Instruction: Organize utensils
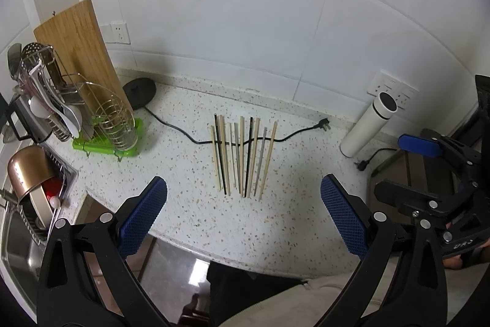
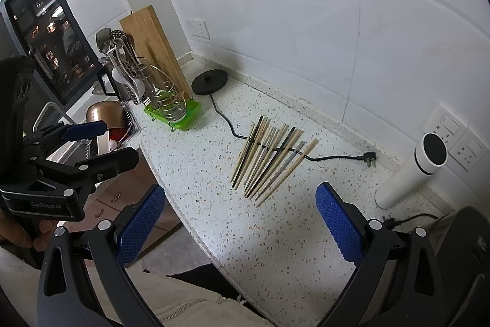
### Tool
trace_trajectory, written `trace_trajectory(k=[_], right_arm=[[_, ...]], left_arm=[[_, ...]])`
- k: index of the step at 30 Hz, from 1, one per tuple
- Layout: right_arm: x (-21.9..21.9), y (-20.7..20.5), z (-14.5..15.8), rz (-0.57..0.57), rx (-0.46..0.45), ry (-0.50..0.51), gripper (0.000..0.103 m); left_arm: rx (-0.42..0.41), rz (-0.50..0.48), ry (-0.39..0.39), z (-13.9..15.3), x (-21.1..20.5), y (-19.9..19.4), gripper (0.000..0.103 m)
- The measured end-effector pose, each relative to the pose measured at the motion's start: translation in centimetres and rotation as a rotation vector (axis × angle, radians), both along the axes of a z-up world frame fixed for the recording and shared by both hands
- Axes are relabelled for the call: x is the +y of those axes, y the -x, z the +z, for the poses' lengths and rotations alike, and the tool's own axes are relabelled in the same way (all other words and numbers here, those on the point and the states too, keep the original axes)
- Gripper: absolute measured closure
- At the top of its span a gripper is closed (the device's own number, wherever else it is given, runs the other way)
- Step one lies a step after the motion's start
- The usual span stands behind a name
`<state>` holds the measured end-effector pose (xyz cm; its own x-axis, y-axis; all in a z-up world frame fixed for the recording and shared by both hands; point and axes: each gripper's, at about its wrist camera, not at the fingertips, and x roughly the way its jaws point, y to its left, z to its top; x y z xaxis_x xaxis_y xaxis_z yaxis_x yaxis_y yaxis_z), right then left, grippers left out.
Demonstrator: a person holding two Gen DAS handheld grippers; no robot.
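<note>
Several chopsticks (image 1: 242,153), wooden, black and grey, lie side by side on the speckled counter (image 1: 190,173), across a black power cord (image 1: 183,131). They also show in the right wrist view (image 2: 269,161). A wire utensil rack (image 1: 113,124) on a green tray stands at the left, its round cup empty; it also shows in the right wrist view (image 2: 168,103). My left gripper (image 1: 243,204) is open and empty, above the counter's front edge, short of the chopsticks. My right gripper (image 2: 240,210) is open and empty, to the right of the left one.
A bamboo cutting board (image 1: 79,51) leans on the wall behind the rack. A black kettle base (image 1: 139,91) sits by it. A white thermos (image 1: 367,124) stands at the right near wall sockets. A sink with a copper pot (image 1: 27,173) lies at the left.
</note>
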<state>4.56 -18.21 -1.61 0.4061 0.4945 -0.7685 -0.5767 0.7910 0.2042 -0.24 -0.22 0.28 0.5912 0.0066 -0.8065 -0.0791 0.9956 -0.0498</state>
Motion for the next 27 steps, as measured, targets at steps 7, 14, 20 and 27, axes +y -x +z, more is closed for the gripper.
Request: trace_trajectory(k=[7,14,20,27], right_arm=[[0.2,0.2,0.0,0.002,0.002,0.003,0.007],[0.2,0.3,0.1,-0.003,0.000,0.002,0.007],[0.0,-0.2,0.0,-0.006,0.004,-0.001,0.007],[-0.1,-1.4,-0.2,-0.018,0.018,-0.008,0.007]], left_arm=[[0.000,-0.010,0.004,0.0,-0.1,0.0,0.007],[0.000,-0.014,0.002,0.0,0.1,-0.2,0.007],[0.002,-0.016,-0.001,-0.1,0.0,-0.5,0.007],[0.007,-0.031,0.001,0.0,0.4,-1.6,0.007]])
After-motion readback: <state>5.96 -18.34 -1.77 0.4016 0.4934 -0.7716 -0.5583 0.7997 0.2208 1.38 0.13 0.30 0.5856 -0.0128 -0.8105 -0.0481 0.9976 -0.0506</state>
